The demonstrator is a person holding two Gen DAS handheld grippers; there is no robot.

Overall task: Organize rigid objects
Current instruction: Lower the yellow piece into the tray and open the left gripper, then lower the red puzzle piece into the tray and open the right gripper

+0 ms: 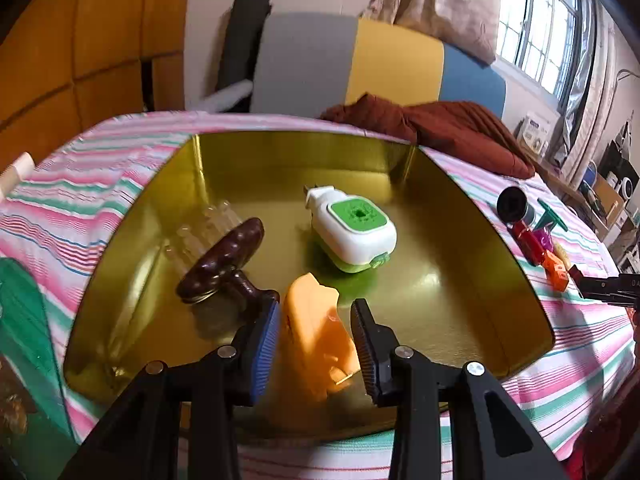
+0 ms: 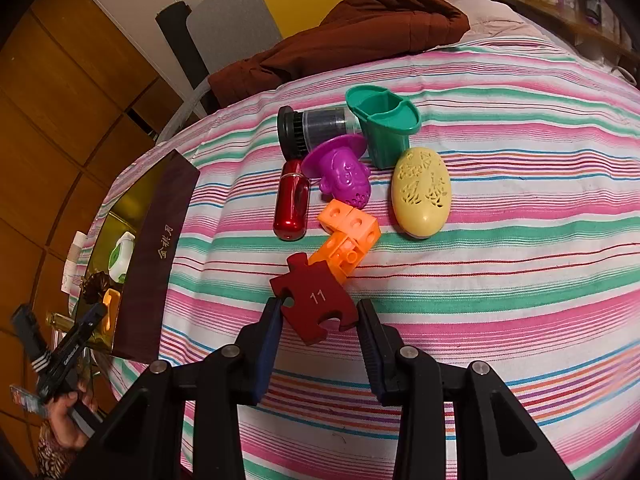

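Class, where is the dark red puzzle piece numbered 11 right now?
In the right wrist view, the puzzle piece lies on the striped cloth between the right gripper fingers, touching the orange blocks.

Readable text, right wrist view: white "11" on the red puzzle piece (image 2: 314,300). Gold Chinese characters on the box's (image 2: 154,256) dark outer side, looks like "金秋月", not certain. Print on the left gripper's (image 2: 86,322) body too small to read. Left wrist view: nothing legible.
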